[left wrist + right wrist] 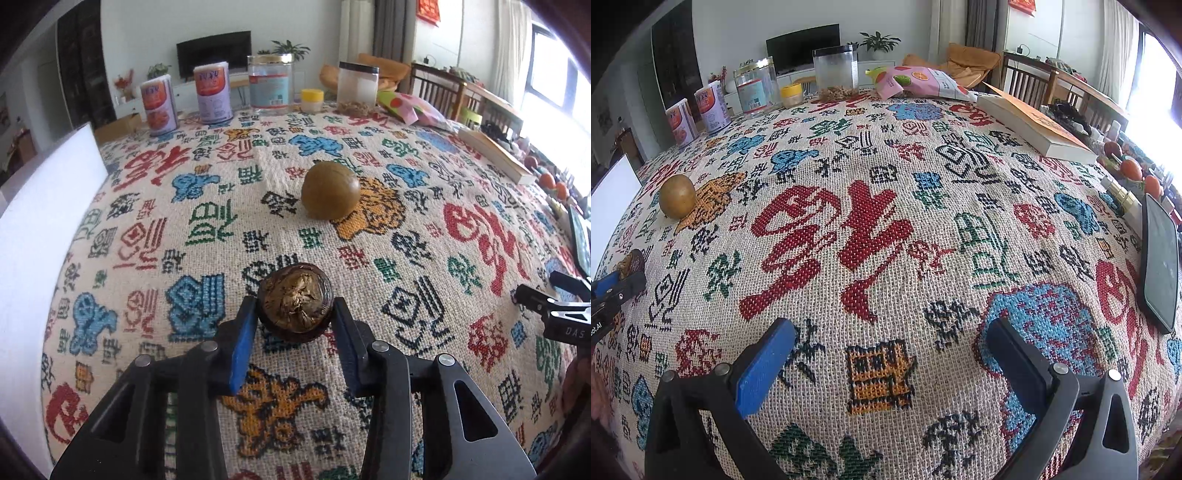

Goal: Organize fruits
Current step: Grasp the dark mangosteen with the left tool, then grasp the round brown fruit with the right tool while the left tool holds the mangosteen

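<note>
A woven cloth point(871, 236) patterned with red, blue and green characters covered the worktop, with a living room behind it. Along the far edge, at the top of the left wrist view, stood two printed cans point(186, 99), a clear jar point(269, 83) and a frosted container point(357, 86); a book point(1034, 125) and a dark phone point(1160, 266) lay at the right of the right wrist view.

The left tool point(295, 314), low in the centre of its own frame, was closed on a dark, wrinkled fruit point(295, 301), blue pads touching both its sides. A smooth brown round fruit point(330, 190) rested on the cloth above it in the frame, well apart.

The right tool point(890, 332) stood wide over bare cloth at the bottom of its frame, holding nothing.
</note>
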A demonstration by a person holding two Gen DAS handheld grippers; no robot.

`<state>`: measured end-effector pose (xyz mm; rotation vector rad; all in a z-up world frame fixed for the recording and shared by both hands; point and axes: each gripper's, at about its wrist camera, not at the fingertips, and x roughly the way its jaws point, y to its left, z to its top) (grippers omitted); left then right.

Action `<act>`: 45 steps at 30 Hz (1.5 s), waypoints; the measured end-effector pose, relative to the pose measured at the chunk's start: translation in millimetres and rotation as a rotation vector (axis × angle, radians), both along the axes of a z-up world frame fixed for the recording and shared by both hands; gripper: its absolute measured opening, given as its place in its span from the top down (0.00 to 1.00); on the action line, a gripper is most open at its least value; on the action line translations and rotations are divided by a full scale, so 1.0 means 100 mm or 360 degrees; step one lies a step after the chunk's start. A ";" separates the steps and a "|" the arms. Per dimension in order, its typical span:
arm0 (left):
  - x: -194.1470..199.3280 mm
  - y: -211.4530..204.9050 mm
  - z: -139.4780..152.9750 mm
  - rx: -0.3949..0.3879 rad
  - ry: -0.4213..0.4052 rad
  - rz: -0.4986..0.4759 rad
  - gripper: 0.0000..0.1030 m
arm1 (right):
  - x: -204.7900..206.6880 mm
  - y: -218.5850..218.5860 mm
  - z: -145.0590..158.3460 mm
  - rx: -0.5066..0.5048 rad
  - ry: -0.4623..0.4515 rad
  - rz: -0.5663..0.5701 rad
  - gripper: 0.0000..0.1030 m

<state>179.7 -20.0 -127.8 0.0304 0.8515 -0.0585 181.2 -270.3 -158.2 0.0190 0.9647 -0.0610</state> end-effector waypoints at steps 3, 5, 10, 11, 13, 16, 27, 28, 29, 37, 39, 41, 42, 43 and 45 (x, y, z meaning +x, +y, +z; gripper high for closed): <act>-0.06 0.25 0.01 0.0051 0.0022 0.0045 0.60 | 0.00 0.00 0.00 0.0000 -0.0001 0.0000 0.00; -0.05 0.39 -0.05 0.0101 0.0052 0.0072 0.60 | 0.01 0.00 0.00 0.0000 0.0000 0.0000 0.00; -0.02 0.65 -0.13 0.0073 0.0104 0.0183 0.19 | 0.00 0.00 0.00 -0.0002 -0.0001 -0.0001 0.00; 0.00 0.66 -0.15 0.0067 0.0120 0.0189 0.10 | 0.00 0.00 0.00 -0.0002 -0.0001 -0.0003 0.00; 0.02 0.65 -0.19 0.0064 0.0118 0.0194 0.05 | 0.00 0.00 0.00 -0.0002 -0.0001 -0.0003 0.00; 0.05 0.68 -0.21 0.0040 0.0133 0.0223 0.00 | -0.01 0.00 0.00 -0.0001 -0.0001 0.0001 0.00; 0.05 0.69 -0.21 0.0022 0.0137 0.0222 0.00 | 0.31 1.06 0.27 0.0332 -0.0136 0.0470 0.01; 0.05 0.69 -0.21 0.0022 0.0138 0.0222 0.00 | 0.43 1.21 0.28 0.0364 -0.0133 0.0525 0.01; 0.05 0.69 -0.21 0.0021 0.0138 0.0222 0.00 | 0.55 1.34 0.28 0.0391 -0.0134 0.0566 0.01; 0.05 0.69 -0.21 0.0020 0.0138 0.0221 0.00 | 1.25 1.82 0.02 0.0431 -0.0080 0.0650 0.52; 0.05 0.69 -0.21 0.0019 0.0138 0.0221 0.00 | 1.21 1.76 0.06 0.0506 -0.0103 0.0631 0.53; 0.05 0.69 -0.21 0.0019 0.0138 0.0221 0.00 | 1.09 1.67 0.13 0.0539 -0.0129 0.0636 0.53; 0.05 0.69 -0.21 0.0020 0.0138 0.0221 0.00 | 1.02 1.63 0.16 0.0529 -0.0119 0.0648 0.53; 0.05 0.69 -0.21 0.0020 0.0138 0.0221 0.00 | 0.94 1.56 0.21 0.0494 -0.0090 0.0672 0.53; 0.05 0.69 -0.21 0.0020 0.0138 0.0221 0.00 | 0.78 1.49 0.32 0.0286 0.0028 0.0734 0.53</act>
